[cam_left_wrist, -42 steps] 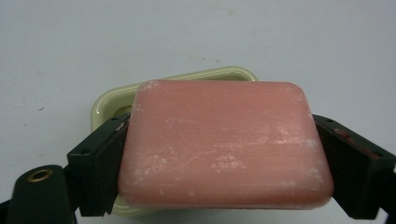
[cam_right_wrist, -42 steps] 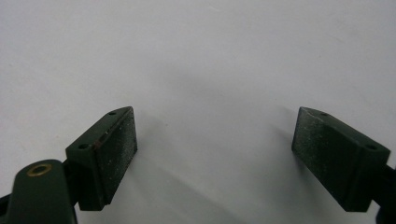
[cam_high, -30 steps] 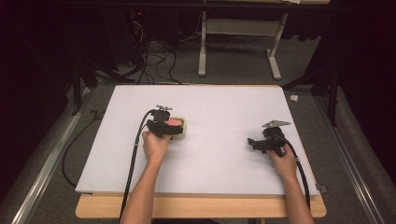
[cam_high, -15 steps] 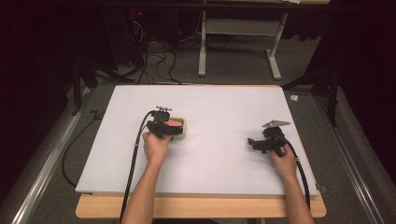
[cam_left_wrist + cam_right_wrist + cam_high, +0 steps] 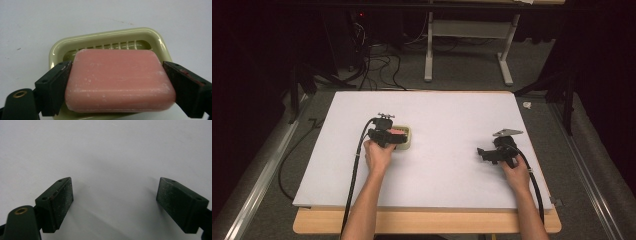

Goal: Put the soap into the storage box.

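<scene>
**Pink soap pinched in its dish on the left, free claw waiting on the right**

Nothing here carries writing I can read: the soap bar (image 5: 120, 80) has a plain, faintly ribbed face with pale scuffs and no stamp, and the pale green dish (image 5: 110, 40) under it shows no mark either

Starting from the left of the white table (image 5: 452, 115), a black cable runs up along the person's left forearm to the left gripper (image 5: 388, 136), held in the left hand (image 5: 377, 156). In the left gripper view its two black jaws press against the short ends of the pink bar, one on each side, so the claw is clamped on the soap. The bar sits in the dish, tilted a little over the near rim, with the ribbed floor of the dish visible behind it. From above, the dish (image 5: 404, 137) lies left of the table's middle, and the gripper body covers its near left part

Bare white board lies between the two hands. Farther right, well apart from the dish, the right hand (image 5: 514, 170) rests the right gripper (image 5: 484, 152) low over the table, its grey plate on top and cable trailing back past the wrist. In the right gripper view its jaws stand wide apart over plain table, holding nothing

Beyond the table, on the dark floor, there are tangled cables at the left and a white metal stand (image 5: 467, 30) at the centre
</scene>
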`<state>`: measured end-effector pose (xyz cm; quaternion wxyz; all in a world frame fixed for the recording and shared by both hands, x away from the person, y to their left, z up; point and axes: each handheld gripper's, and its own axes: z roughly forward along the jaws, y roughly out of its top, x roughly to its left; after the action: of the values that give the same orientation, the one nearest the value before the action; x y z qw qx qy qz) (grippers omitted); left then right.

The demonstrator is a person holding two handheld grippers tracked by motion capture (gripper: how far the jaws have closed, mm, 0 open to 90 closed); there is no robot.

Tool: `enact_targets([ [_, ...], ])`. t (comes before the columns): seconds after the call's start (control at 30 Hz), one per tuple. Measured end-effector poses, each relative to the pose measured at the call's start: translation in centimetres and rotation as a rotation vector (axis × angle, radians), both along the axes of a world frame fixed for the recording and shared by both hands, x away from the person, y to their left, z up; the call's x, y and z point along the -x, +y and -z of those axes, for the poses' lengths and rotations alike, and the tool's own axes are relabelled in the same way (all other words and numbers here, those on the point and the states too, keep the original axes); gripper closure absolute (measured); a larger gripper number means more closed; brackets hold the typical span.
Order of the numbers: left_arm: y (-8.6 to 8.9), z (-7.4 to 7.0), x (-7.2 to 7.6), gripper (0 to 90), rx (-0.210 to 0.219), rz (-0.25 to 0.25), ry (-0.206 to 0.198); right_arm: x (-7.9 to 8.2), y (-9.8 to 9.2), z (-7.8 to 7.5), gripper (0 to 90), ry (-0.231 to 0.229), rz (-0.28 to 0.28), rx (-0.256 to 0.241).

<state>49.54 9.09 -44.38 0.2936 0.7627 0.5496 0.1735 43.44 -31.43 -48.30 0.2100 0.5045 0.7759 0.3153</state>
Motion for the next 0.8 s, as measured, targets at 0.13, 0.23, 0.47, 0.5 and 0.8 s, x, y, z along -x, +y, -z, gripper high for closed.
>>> enact_targets([
  [0.13,0.2,-0.5,0.0,9.6,0.011,0.005,-0.021,0.0,0.0,0.0,14.6,0.0,0.0,0.0],
  [0.23,0.2,-0.7,0.1,9.0,0.009,0.01,-0.028,0.0,0.0,0.0,14.6,0.0,0.0,0.0],
  [0.47,0.9,-1.7,0.8,9.1,0.035,0.037,-0.075,0.0,0.0,0.0,14.5,0.0,0.0,0.0],
  [0.5,0.9,-1.7,1.0,9.4,0.036,0.04,-0.083,0.0,0.0,0.0,14.6,0.0,0.0,0.0],
  [0.8,1.7,-2.8,2.3,10.3,0.047,0.075,-0.133,0.0,0.0,0.0,14.5,0.0,0.001,0.0],
])
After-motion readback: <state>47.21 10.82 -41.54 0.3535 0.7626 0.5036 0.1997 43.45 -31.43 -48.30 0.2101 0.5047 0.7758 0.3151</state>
